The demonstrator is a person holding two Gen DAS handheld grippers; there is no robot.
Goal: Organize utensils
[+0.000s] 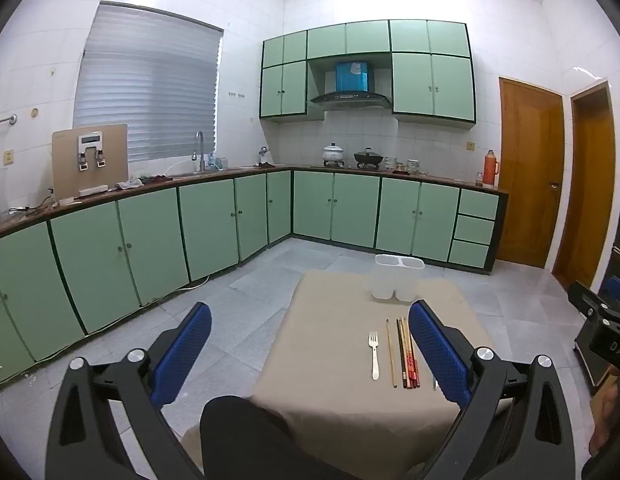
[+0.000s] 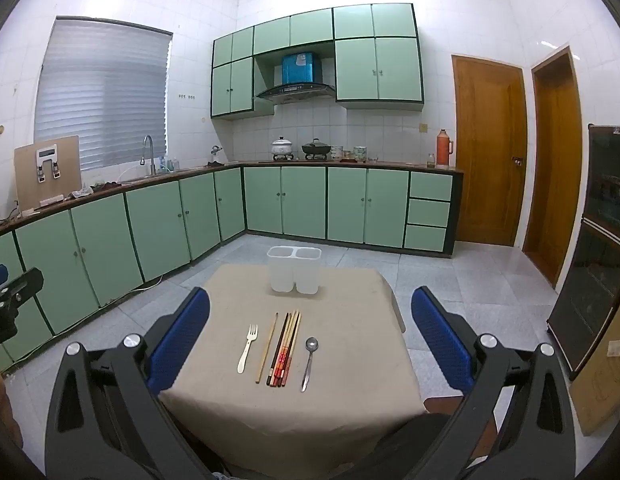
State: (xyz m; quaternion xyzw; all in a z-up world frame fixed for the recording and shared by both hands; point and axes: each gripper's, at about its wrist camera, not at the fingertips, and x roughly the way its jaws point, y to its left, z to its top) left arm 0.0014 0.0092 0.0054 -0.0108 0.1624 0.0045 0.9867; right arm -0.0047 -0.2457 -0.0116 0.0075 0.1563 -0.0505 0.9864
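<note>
Both grippers are sitting wide open here, blue pads spread as far apart as they go, and neither one is holding or touching anything. The left gripper [image 1: 310,344] is hovering at the near left side of the table [image 1: 329,408], tilting down a little, with its right pad blocking part of the utensil row in its own view. The right gripper [image 2: 310,340] is hanging over the near edge of the same table [image 2: 349,400], also tilting down slightly, and the whole row is showing between its pads.

The utensils are lying flat on the beige cloth, side by side, handles toward the near edge. Going left to right: a white fork [image 2: 246,349], a single light wooden chopstick [image 2: 267,349] just beside it, a tight bundle of mixed chopsticks [image 2: 285,351] with red patterned ends, then a metal spoon [image 2: 309,362] a bit apart. In the left view the fork [image 1: 374,355] and chopsticks [image 1: 407,354] are showing, the spoon is mostly hidden.

A white two-compartment holder [image 2: 294,270] is standing upright at the far side of the table, well apart from the row, and both compartments are looking empty
</note>
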